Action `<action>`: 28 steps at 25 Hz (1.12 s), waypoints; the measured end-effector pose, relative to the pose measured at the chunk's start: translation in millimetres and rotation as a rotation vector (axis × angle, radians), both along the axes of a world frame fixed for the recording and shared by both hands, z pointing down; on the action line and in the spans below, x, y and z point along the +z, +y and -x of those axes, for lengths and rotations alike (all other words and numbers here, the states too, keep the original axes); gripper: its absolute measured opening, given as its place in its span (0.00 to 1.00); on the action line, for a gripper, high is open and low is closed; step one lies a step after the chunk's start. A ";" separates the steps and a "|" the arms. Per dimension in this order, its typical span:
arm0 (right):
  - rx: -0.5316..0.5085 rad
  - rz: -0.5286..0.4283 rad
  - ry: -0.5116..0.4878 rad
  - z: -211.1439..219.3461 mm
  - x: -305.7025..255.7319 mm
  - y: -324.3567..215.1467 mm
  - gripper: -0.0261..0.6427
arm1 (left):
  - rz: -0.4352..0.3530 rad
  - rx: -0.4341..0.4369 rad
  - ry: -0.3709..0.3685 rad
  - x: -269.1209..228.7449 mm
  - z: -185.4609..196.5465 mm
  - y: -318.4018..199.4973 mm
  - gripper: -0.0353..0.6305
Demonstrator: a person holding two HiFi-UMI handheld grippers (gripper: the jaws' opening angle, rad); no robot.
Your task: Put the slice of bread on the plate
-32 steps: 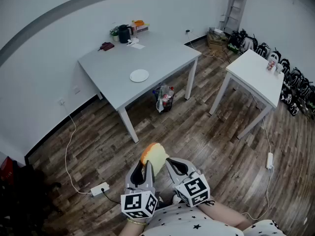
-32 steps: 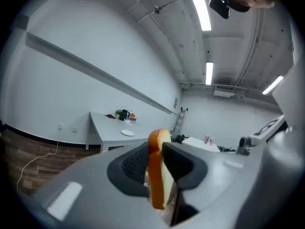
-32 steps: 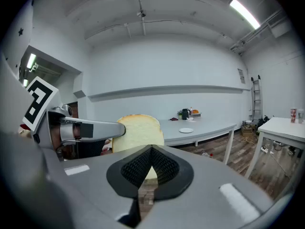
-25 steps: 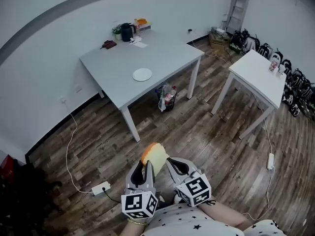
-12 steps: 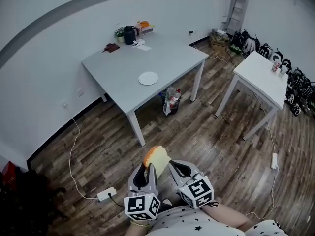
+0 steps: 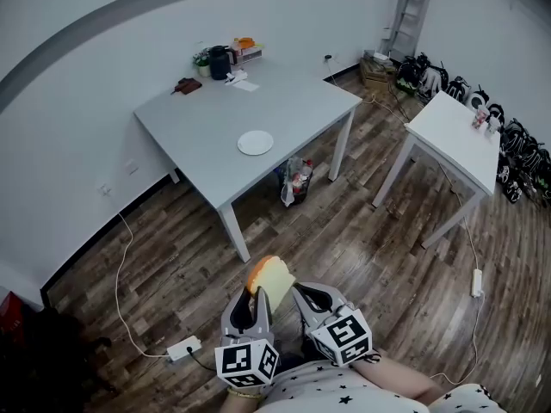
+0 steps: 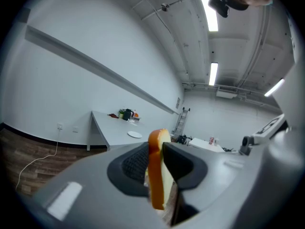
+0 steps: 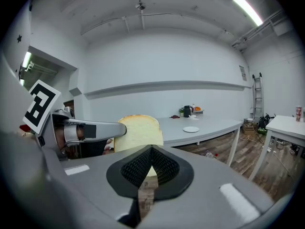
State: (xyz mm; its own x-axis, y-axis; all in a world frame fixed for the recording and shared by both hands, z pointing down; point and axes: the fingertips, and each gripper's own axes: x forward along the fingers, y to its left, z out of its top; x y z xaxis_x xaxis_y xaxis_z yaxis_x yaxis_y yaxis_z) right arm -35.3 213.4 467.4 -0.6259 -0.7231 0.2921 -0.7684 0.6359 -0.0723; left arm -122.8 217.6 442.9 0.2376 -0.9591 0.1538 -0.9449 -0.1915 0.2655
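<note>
Wood-plank floor (image 6: 370, 231) is filling the head view, with a grey table (image 6: 198, 119) standing at about twelve o'clock from the grippers and carrying a white plate (image 6: 255, 143) towards its near edge. Down at six o'clock in that view, the left gripper (image 6: 256, 298) is clamping the bread (image 6: 269, 278) upright by its lower part, crust uppermost, well apart from the plate. The right gripper (image 6: 308, 292) is sitting just beside it at its three o'clock, jaws pressed together on nothing, and a white table (image 6: 456, 140) is standing at two o'clock.
</note>
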 end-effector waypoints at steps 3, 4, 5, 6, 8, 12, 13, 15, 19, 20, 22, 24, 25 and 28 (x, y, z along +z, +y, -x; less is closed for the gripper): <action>0.001 -0.005 -0.013 -2.6 -1.0 -29.5 0.04 | 0.003 -0.003 -0.007 2.1 -1.5 -25.7 0.20; 0.001 -0.009 -0.019 -3.6 -1.0 -40.7 0.04 | 0.000 -0.006 -0.010 3.0 -2.3 -35.0 0.20; -0.001 -0.014 -0.024 -4.7 -1.2 -52.4 0.04 | -0.004 -0.008 -0.012 3.6 -3.4 -45.0 0.20; -0.004 -0.019 -0.027 -5.9 -1.9 -64.8 0.04 | -0.007 -0.010 -0.013 3.9 -5.0 -55.8 0.20; -0.017 -0.028 -0.027 -8.1 -5.3 -90.9 0.04 | -0.011 -0.013 -0.012 2.5 -9.0 -79.2 0.20; -0.049 -0.036 -0.021 -12.8 -13.2 -140.2 0.04 | -0.017 -0.029 -0.001 -6.4 -17.4 -127.8 0.20; -0.055 -0.036 -0.020 -15.1 -14.4 -151.4 0.04 | -0.022 -0.035 -0.001 -9.1 -20.0 -139.0 0.20; -0.065 -0.041 -0.019 -20.7 -16.8 -174.0 0.04 | -0.033 -0.046 -0.007 -13.7 -25.4 -160.9 0.20; -0.080 -0.051 -0.024 -32.6 -18.1 -215.9 0.04 | -0.043 -0.065 -0.012 -15.5 -36.2 -202.0 0.20; -0.084 -0.052 -0.024 -35.1 -17.9 -225.8 0.04 | -0.043 -0.069 -0.013 -15.2 -39.0 -211.8 0.20; -0.094 -0.053 -0.019 -40.0 -17.0 -246.3 0.04 | -0.042 -0.075 -0.014 -14.0 -44.7 -232.1 0.20; -0.101 -0.052 -0.013 -45.9 -15.2 -265.7 0.04 | -0.041 -0.080 -0.015 -12.2 -51.7 -251.0 0.20; -0.102 -0.050 -0.012 -49.2 -14.1 -274.1 0.04 | -0.041 -0.081 -0.014 -11.4 -55.1 -259.0 0.20; -0.095 -0.043 -0.018 -58.7 -11.2 -294.1 0.04 | -0.041 -0.085 -0.019 -10.1 -63.9 -277.3 0.20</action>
